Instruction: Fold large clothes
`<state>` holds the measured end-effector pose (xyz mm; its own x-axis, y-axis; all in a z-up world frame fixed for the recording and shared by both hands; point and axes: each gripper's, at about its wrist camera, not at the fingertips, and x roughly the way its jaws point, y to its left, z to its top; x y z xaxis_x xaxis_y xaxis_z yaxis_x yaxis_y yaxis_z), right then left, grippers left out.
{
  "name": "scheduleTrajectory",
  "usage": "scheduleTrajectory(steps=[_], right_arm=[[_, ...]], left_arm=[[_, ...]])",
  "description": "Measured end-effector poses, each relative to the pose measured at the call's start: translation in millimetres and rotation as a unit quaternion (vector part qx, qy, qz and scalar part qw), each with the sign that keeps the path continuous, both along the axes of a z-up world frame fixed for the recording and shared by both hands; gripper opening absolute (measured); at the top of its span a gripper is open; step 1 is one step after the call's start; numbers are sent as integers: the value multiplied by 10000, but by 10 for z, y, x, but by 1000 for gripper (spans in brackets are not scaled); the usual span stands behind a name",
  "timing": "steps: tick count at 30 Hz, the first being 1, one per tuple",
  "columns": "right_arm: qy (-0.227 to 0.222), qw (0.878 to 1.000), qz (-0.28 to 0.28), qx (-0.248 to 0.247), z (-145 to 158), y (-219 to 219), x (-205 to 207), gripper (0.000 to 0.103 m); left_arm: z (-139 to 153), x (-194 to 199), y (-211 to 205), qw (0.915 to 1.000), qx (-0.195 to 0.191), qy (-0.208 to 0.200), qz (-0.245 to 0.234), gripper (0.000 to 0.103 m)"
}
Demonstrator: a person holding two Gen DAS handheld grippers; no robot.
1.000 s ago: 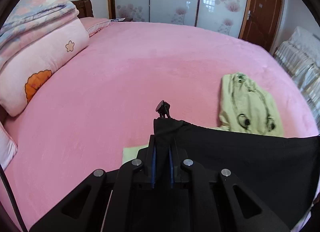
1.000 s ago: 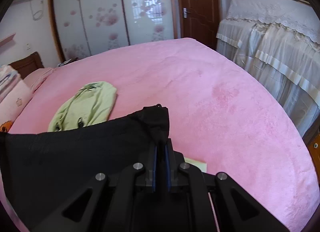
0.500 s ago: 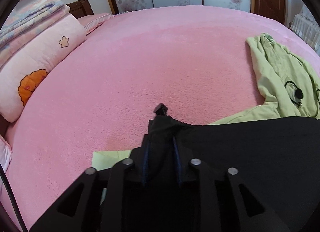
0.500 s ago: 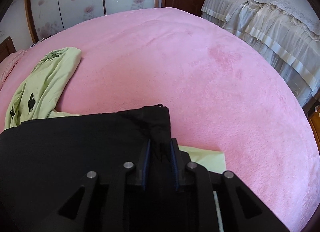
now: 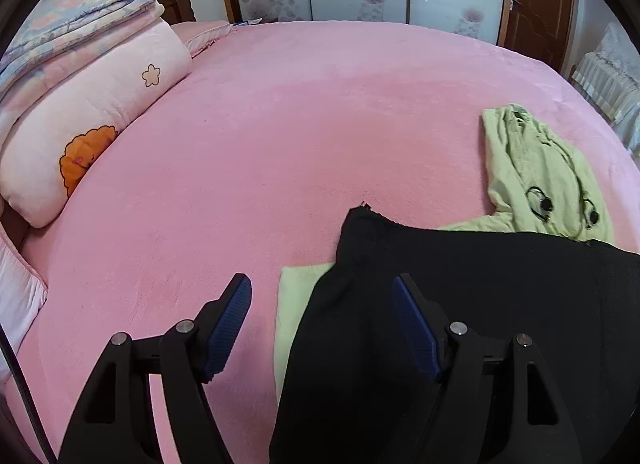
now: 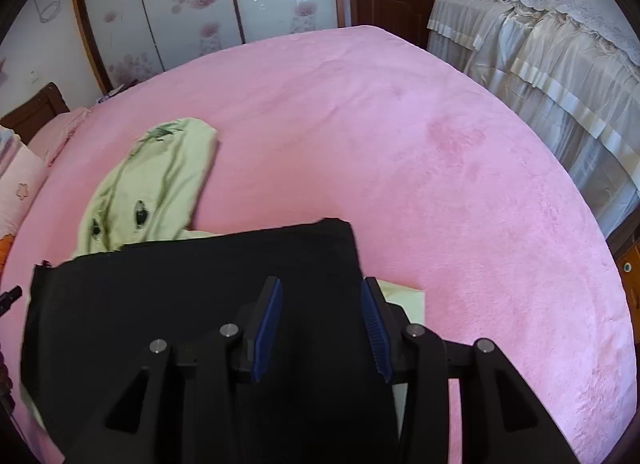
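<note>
Bed point(image 5: 320, 123) carries everything. Outer garment point(image 5: 480, 324) lies spread across the near part of the bed, on top of an under garment point(image 5: 296, 304) whose edges stick out past both its ends. The under garment's hooded part point(image 5: 540, 175) reaches out behind the outer one, toward the far side. Rolled quilt point(image 5: 92, 131) sits at the bed's left edge in the left wrist view, folded blanket point(image 5: 80, 27) stacked on it. Wardrobe doors point(image 6: 180, 3) stand behind the bed; a covered piece of furniture point(image 6: 540, 43) stands right of it.
</note>
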<state>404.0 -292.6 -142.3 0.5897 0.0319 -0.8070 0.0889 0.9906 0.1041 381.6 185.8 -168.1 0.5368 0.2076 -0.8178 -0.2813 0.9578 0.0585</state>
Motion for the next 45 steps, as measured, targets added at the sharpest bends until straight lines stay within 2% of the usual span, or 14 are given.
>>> scheduleTrajectory(steps=[8, 11, 14, 18, 21, 24, 27, 30, 34, 40, 41, 43, 44, 45], right_arm=[[123, 9981, 443, 400, 299, 405, -41, 41], [153, 9967, 548, 580, 399, 535, 60, 41], [118, 9964, 619, 571, 498, 683, 265, 41], [26, 9956, 689, 641, 581, 844, 657, 42], [91, 9964, 665, 508, 516, 963, 1065, 43], [370, 9958, 619, 558, 312, 1027, 1487, 43], [593, 9930, 489, 894, 54, 1039, 1810, 43], [556, 9904, 424, 1191, -139, 1048, 2036, 43], [559, 9919, 245, 1113, -362, 1086, 2288, 43], [705, 9893, -21, 1280, -664, 1090, 2551, 43], [767, 9883, -60, 1313, -728, 1101, 2581, 43], [821, 9876, -116, 1336, -820, 1142, 2598, 43], [810, 9884, -52, 1286, -836, 1181, 2597, 39], [773, 9900, 67, 1178, -826, 1236, 2584, 13]], left_arm=[[327, -253, -268, 9989, -95, 98, -441, 73], [451, -201, -412, 9983, -80, 49, -577, 80], [565, -3, -574, 9972, -38, -15, -743, 81], [627, 451, -834, 9951, 31, 59, -984, 85], [622, 850, -996, 9950, 68, -18, -992, 85], [543, 1285, -1083, 9956, 132, 21, -931, 85], [382, 1666, -1113, 9963, 209, 86, -832, 85], [129, 1972, -1047, 9981, 113, 153, -581, 85], [-248, 2225, -972, 9989, -117, 377, -247, 85], [-597, 2462, -1040, 9970, -420, 618, -210, 85], [-627, 2487, -1052, 9968, -428, 651, -153, 81], [-674, 2508, -1096, 9965, -459, 690, -59, 48], [-689, 2511, -1127, 9959, -502, 750, -77, 10], [-690, 2506, -1174, 9950, -578, 800, -145, 0]])
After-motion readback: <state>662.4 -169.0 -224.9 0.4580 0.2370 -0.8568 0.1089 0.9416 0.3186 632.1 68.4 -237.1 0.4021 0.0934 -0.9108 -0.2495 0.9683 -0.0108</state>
